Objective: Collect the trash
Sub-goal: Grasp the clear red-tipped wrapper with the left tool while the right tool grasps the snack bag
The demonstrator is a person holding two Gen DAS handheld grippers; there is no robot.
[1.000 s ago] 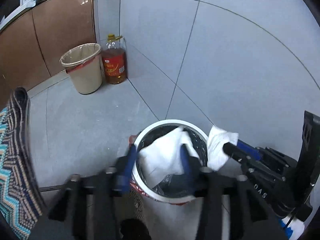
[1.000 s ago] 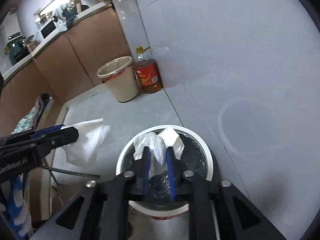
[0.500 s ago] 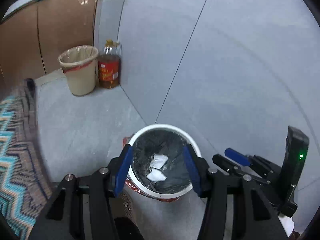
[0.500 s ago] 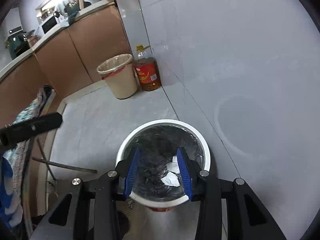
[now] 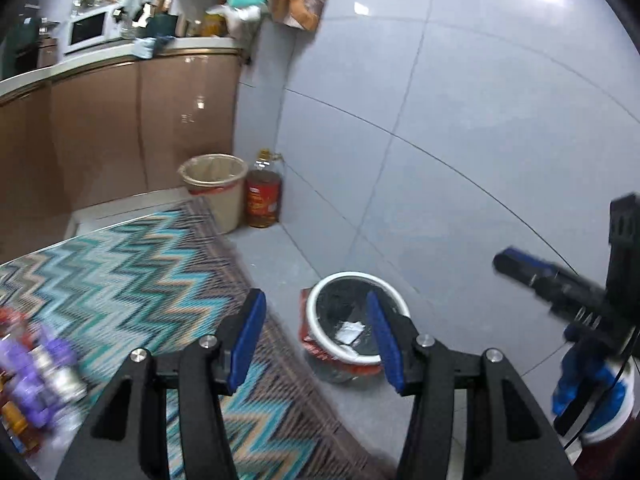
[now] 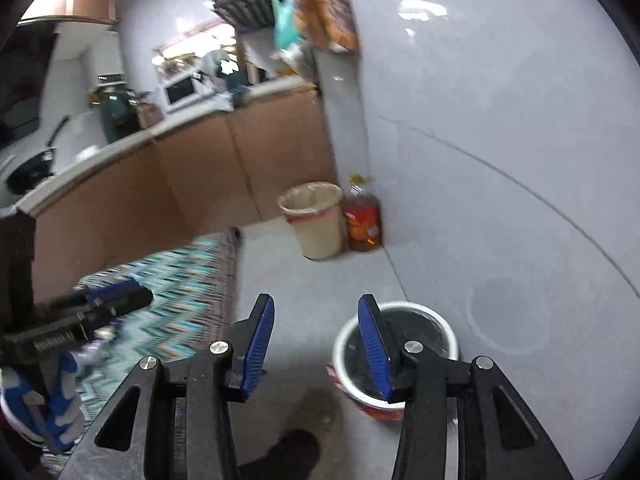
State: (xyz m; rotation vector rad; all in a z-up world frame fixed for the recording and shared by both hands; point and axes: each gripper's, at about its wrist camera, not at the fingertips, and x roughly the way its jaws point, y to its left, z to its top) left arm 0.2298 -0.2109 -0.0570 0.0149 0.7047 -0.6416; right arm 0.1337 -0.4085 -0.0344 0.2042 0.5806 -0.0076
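Observation:
A white bin [image 5: 311, 312] with a black liner stands on the grey floor by the wall, and crumpled white tissues [image 5: 350, 330] lie inside it. My left gripper [image 5: 315, 296] hovers well above and short of the bin, open, with nothing between its blue pads. My right gripper [image 6: 316, 300] is also raised, its jaws opening and empty. In the right wrist view the bin [image 6: 400, 306] lies below its right finger. Each gripper shows in the other's view: the right gripper [image 5: 520, 266] at the right, the left gripper [image 6: 120, 298] at the left.
A table with a zigzag cloth [image 5: 120, 272] lies to the left, with blurred packets [image 5: 36, 368] on it. A beige bin [image 5: 216, 188] and an oil bottle [image 5: 262, 196] stand in the corner by brown cabinets [image 5: 120, 128]. A dark shoe [image 6: 288, 452] is on the floor.
The tissues left both grippers and dropped into the bin. Both grippers then rose and drew back from it, and the right jaws spread apart.

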